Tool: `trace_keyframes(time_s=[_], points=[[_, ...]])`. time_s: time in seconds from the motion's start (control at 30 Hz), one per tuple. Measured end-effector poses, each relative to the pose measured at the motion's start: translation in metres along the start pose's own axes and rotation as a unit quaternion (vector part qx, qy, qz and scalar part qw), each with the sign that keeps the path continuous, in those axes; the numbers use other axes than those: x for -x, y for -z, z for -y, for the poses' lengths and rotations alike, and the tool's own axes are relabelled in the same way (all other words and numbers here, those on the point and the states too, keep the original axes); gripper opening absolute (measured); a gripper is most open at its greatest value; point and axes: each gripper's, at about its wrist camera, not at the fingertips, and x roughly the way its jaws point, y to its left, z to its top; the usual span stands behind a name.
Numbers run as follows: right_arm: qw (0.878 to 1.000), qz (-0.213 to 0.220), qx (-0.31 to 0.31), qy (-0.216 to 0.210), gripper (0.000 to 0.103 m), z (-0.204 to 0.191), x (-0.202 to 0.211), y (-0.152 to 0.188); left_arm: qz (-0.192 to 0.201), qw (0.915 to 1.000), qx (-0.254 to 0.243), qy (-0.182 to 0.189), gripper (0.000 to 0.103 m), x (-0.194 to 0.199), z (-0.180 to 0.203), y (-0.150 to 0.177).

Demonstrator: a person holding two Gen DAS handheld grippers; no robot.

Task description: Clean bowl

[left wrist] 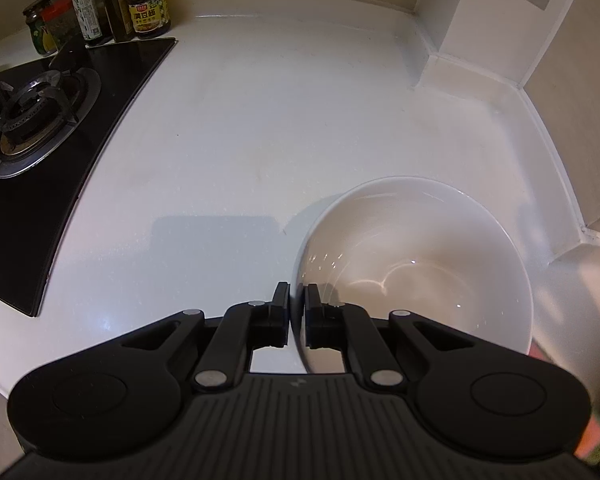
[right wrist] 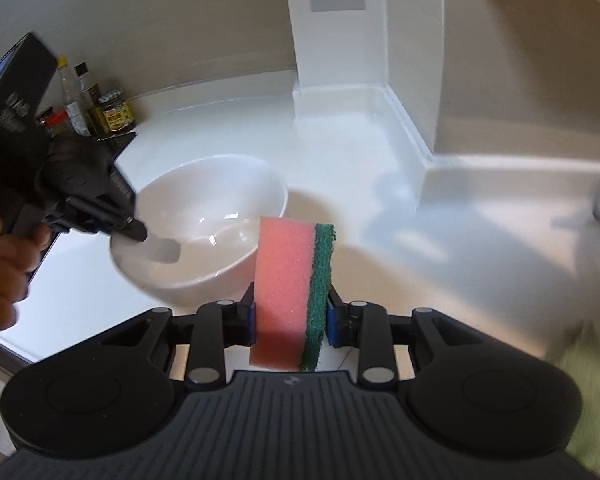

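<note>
While left gripper [left wrist: 297,312] jaws pinch bowl [left wrist: 416,264] rim, angled down | right gripper [right wrist: 291,320] jaws clamp upright sponge [right wrist: 296,296]

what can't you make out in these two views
- Bowl: in the left wrist view its near rim is hidden behind the left hand-held gripper.
- Sponge: in the right wrist view its lower end is cut off by the right hand-held gripper; whether it is wet cannot be told.
- Jars: label text too small in the right wrist view.
- Right edge of the right wrist view: motion blur hides what is there.
</note>
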Motion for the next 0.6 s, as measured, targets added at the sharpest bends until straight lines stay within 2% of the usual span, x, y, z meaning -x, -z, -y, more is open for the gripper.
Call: trace_keyframes(time_s=[0.17,0.33,0.6], points=[[0.997,-0.005,-0.080,-0.012,0.027,-0.008,0.015,0.016,0.002,1.0000,-0.002,-0.002,0.004,0.001,0.003,-0.001],[0.990,-0.022,-0.133,-0.053,0.027,-0.007,0.024,0.028,0.003,1.0000,-0.002,-0.003,0.004,0.001,0.004,-0.002],[0.992,-0.041,-0.098,-0.072,0.028,-0.031,0.025,0.031,0.003,0.9999,-0.010,-0.004,0.004,-0.002,0.003,-0.001]])
